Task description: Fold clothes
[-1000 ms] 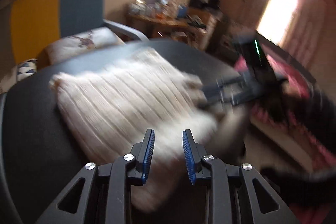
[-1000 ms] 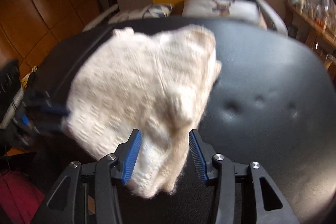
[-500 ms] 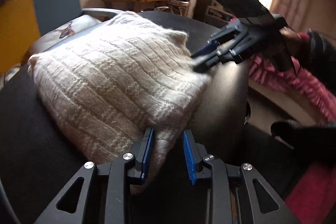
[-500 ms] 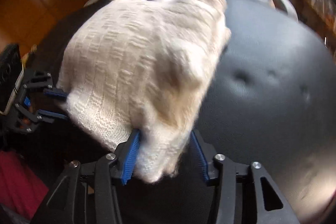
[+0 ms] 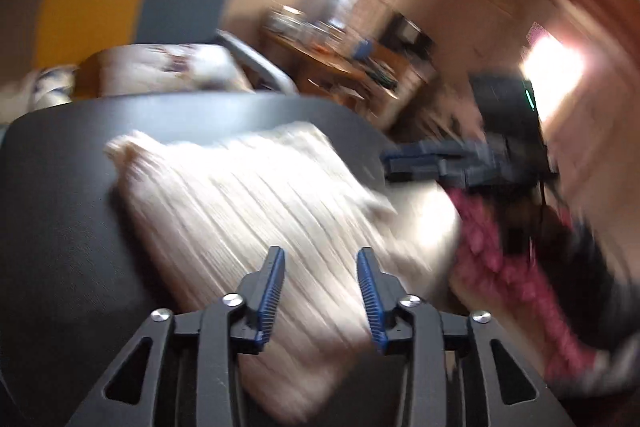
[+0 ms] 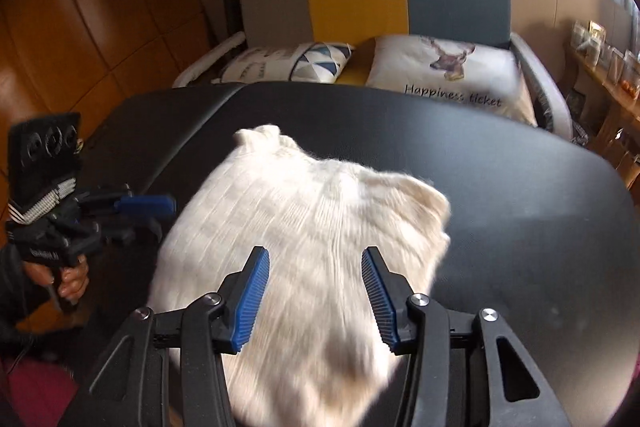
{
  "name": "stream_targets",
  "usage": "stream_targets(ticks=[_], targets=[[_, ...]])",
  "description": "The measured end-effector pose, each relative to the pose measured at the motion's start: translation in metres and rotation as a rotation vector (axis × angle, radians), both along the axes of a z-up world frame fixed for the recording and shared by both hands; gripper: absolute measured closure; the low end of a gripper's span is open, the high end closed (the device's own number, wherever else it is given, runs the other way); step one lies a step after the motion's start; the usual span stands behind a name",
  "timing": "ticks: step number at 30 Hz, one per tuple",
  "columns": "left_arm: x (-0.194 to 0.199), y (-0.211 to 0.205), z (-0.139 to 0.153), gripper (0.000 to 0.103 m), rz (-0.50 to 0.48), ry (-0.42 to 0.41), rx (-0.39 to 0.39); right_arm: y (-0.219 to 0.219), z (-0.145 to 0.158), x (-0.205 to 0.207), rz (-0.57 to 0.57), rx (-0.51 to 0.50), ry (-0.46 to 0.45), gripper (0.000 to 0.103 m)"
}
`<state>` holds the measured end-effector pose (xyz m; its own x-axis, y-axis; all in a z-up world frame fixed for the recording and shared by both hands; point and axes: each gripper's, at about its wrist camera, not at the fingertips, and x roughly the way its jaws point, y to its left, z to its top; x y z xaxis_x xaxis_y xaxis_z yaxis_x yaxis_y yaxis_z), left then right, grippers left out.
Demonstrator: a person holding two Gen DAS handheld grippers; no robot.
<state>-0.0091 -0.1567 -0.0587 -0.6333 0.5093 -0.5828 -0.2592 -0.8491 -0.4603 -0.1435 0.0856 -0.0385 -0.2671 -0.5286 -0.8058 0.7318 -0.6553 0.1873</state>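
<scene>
- On the black padded desk [image 6: 500,187], the folded cream knit sweater [image 6: 312,235] lies as a thick bundle near the front edge; its near end runs under the right-wrist camera, so whether it overhangs the edge I cannot tell.
- Right claw [image 6: 316,293]: jaws apart, hanging above the knit; pads do not press on it. Nothing gripped.
- Left claw [image 5: 320,293]: jaws opening, blue pads clear of the fabric, which shows between and below them. View is heavily blurred, so contact is judged, not certain.
- In the right view the left claw sits just beside the bundle's left side, apart from it, with the hand [image 6: 72,277] on its trigger.
- Risk: fluffy yarn can catch on the ribbed pads; a claw pulling away could drag a layer and open the fold.
- Risk: the bundle looks springy and lumpy on its right corner; unpressed, it may relax and unfold.
- Risk: the desk's surface looks slick; any nudge toward the front edge could slide the sweater off.
- Risk: both claws work close together; a fast move could knock them against each other.
</scene>
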Motion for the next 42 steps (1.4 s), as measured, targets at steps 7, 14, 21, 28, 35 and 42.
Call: stream_targets(ticks=[7,14,21,28,35,42], targets=[[-0.066,-0.006,-0.037,0.062,0.140,-0.203,-0.093,0.021,-0.062,-0.025,-0.109,-0.017,-0.114,0.056],[-0.056,-0.004,-0.032,0.058,0.151,-0.142,-0.117,0.044,-0.051,-0.032,-0.173,-0.182,-0.185,0.054],[-0.030,-0.049,-0.019,0.035,0.204,-0.168,0.098,0.106,-0.044,-0.031,-0.229,-0.392,-0.382,0.004],[-0.002,-0.077,-0.047,0.029,0.254,-0.283,0.255,0.131,-0.086,-0.041,-0.288,-0.466,-0.648,0.004],[-0.016,-0.059,-0.064,0.025,0.188,-0.345,0.331,0.097,-0.106,-0.055,-0.252,-0.417,-0.711,0.016],[-0.033,-0.051,-0.073,0.020,0.219,-0.389,0.354,0.065,-0.108,-0.060,-0.183,-0.322,-0.661,0.037]])
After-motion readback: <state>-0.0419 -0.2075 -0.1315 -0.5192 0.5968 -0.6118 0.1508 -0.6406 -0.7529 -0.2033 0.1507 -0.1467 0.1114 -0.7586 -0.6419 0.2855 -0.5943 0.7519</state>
